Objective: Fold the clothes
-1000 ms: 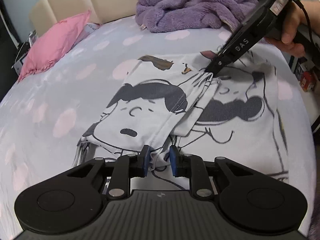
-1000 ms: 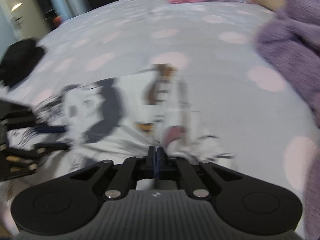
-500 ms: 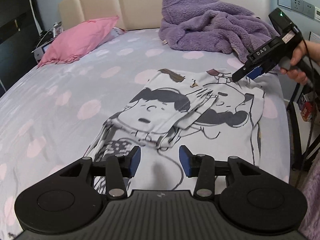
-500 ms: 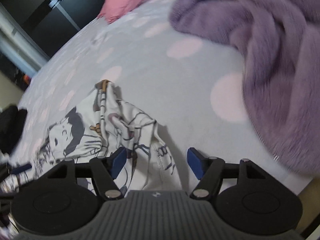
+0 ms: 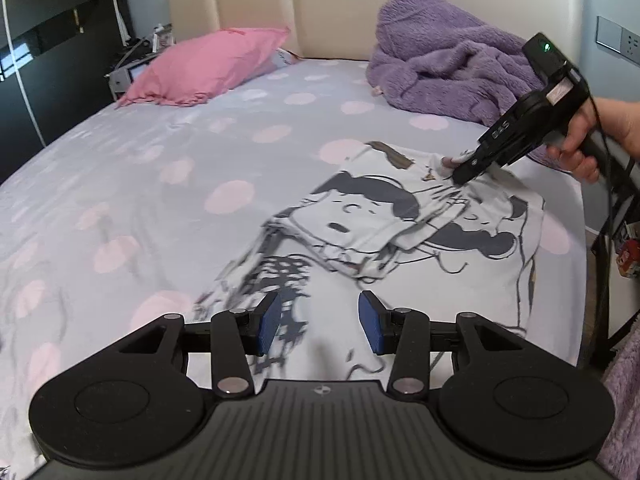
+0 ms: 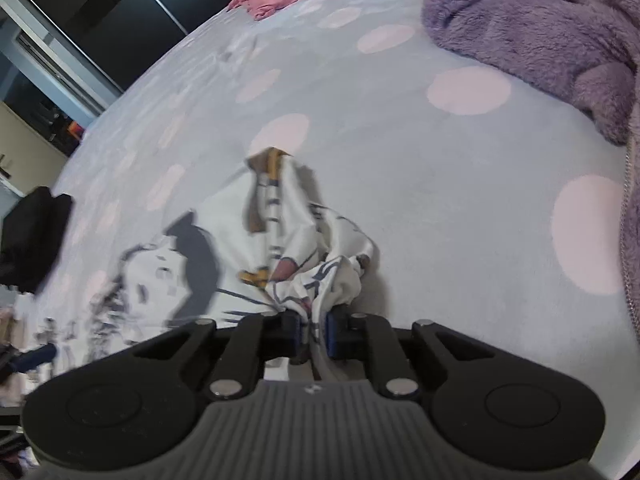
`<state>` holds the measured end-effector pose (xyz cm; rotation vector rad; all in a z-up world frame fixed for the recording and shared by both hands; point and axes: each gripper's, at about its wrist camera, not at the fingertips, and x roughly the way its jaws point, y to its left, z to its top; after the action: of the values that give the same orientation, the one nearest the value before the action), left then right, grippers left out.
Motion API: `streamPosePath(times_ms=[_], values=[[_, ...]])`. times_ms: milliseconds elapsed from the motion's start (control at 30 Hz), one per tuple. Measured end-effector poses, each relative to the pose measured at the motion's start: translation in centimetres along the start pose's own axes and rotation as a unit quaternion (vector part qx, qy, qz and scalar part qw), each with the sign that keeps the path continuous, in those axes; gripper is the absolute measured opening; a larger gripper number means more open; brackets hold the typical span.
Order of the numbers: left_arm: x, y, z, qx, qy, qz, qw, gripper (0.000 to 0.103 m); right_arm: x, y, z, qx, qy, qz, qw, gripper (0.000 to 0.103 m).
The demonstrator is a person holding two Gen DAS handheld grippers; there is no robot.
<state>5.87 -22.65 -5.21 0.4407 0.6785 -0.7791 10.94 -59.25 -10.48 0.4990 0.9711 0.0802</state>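
A white T-shirt [image 5: 460, 280] with a black cartoon print lies on the bed, its left side folded over the middle [image 5: 360, 216]. My left gripper [image 5: 320, 322] hovers open above the shirt's near hem, with nothing between its blue pads. In the left wrist view, a hand holds my right gripper [image 5: 460, 178] at the shirt's far edge, tip on the cloth. In the right wrist view, the right gripper [image 6: 313, 332] has its jaws closing, and a bunched fold of the T-shirt [image 6: 160, 272] is pinched between the pads.
A purple fleece robe [image 5: 448, 68] is heaped at the back right, close behind the shirt. A pink pillow [image 5: 208, 64] rests by the padded headboard [image 5: 332, 4]. The spotted sheet [image 5: 160, 168] lies bare to the left. The bed's right edge [image 5: 580, 240] runs beside the shirt.
My left gripper let go of the near hem, opened, and drew back and up. My right gripper released, opened wide, then came down again and closed on bunched cloth at the far edge.
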Motion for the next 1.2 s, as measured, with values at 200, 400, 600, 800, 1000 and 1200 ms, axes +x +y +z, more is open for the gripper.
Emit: streamPosePath(times_ms=[200, 400, 600, 800, 1000, 1200], values=[[-2.6, 1.9, -1.4, -0.016, -0.006, 0.013, 0.9998, 0.041, -2.3, 5.0, 2.0, -0.042, 0.024, -0.010, 0.999, 0.013], [-6.0, 3.9, -3.9, -0.009, -0.007, 0.034, 0.9993, 0.041, -3.7, 11.0, 2.0, -0.058, 0.028, -0.009, 0.998, 0.013], [-10.1, 8.0, -6.4, -0.015, 0.009, 0.073, 0.9972, 0.041, -4.1, 18.2, 1.6, -0.083, 0.025, 0.019, 0.996, 0.012], [-13.0, 11.4, -9.1, -0.042, 0.035, 0.090, 0.9944, 0.041, -3.7, 26.3, -0.1, -0.115, 0.039, 0.075, 0.990, 0.012], [-14.2, 12.3, -11.0, -0.073, 0.037, 0.087, 0.9928, 0.041, 0.4, 33.6, -3.8, -0.152, 0.086, 0.122, 0.977, 0.012], [-15.2, 12.5, -12.4, -0.085, 0.042, 0.077, 0.9925, 0.041, 6.3, 37.3, -9.2, -0.214, 0.138, 0.094, 0.963, 0.024]])
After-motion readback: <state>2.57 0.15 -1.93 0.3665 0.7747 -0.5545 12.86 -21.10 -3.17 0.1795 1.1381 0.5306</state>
